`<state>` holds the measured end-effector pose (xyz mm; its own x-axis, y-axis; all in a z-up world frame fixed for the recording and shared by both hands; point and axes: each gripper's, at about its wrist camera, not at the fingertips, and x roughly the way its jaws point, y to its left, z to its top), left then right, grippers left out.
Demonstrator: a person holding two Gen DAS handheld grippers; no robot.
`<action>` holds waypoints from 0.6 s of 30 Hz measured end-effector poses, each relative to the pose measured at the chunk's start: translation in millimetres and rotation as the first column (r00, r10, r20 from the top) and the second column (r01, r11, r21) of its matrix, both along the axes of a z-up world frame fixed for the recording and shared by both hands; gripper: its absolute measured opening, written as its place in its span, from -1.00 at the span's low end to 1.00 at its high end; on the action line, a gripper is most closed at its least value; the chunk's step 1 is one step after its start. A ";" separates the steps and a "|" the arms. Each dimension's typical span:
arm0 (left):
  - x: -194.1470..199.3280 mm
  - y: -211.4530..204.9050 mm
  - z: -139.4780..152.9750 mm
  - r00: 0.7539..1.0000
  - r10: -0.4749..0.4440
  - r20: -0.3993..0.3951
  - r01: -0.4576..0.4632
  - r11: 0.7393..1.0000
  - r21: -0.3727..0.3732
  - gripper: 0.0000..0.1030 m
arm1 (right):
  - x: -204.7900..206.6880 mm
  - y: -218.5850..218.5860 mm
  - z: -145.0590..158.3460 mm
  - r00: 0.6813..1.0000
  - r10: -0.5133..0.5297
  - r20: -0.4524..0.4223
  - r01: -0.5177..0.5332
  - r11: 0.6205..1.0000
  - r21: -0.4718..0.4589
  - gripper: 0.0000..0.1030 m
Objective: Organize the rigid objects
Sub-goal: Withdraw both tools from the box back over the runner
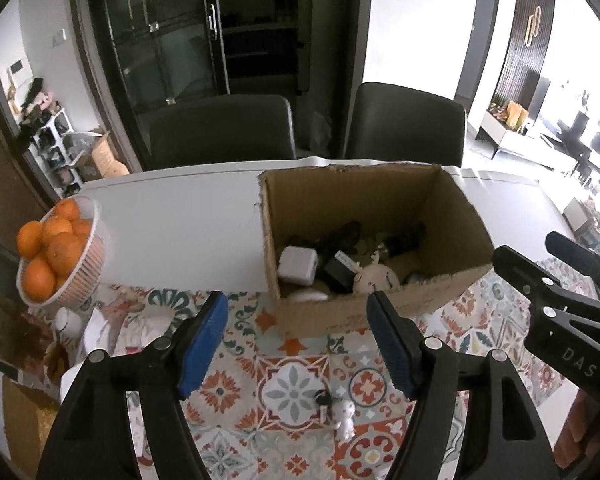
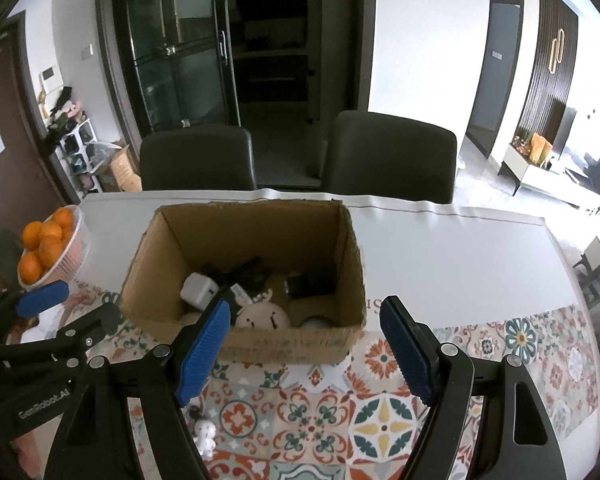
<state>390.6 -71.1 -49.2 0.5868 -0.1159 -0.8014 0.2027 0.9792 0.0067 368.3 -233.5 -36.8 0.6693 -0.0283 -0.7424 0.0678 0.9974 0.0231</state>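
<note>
White figurine (image 1: 345, 418) below left claw (image 1: 296, 344)

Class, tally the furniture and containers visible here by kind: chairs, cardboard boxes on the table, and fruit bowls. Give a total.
Chairs: 2
Cardboard box on the table: 1
Bowl of oranges: 1
Total: 4

Brown cardboard box (image 1: 340, 312), orange-teal floral tablecloth (image 1: 300, 384), blue-padded black left claw (image 1: 296, 312).
</note>
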 end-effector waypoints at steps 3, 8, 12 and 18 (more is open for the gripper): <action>-13.0 6.0 0.2 1.000 0.017 0.020 -0.018 1.000 0.010 0.42 | -11.4 3.5 -1.6 1.000 0.001 0.007 -0.001 1.000 -0.004 0.52; -33.1 15.4 -3.0 0.999 0.035 0.041 -0.035 0.999 0.016 0.43 | -28.0 11.0 -6.7 1.000 0.016 0.011 -0.016 1.000 -0.004 0.52; -47.0 20.8 -5.4 0.998 0.039 0.047 -0.039 0.999 0.005 0.43 | -41.5 17.2 -13.1 0.999 0.032 0.009 -0.032 0.999 0.005 0.52; -66.2 27.6 -16.2 0.998 0.054 0.042 -0.053 0.999 -0.011 0.44 | -60.2 23.1 -22.6 0.999 0.042 0.005 -0.042 0.999 0.016 0.52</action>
<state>324.4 -43.5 -65.4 0.6257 -0.0912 -0.7747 0.1496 0.9887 0.0044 308.1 -210.4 -59.4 0.6732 0.0120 -0.7393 0.0256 0.9989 0.0395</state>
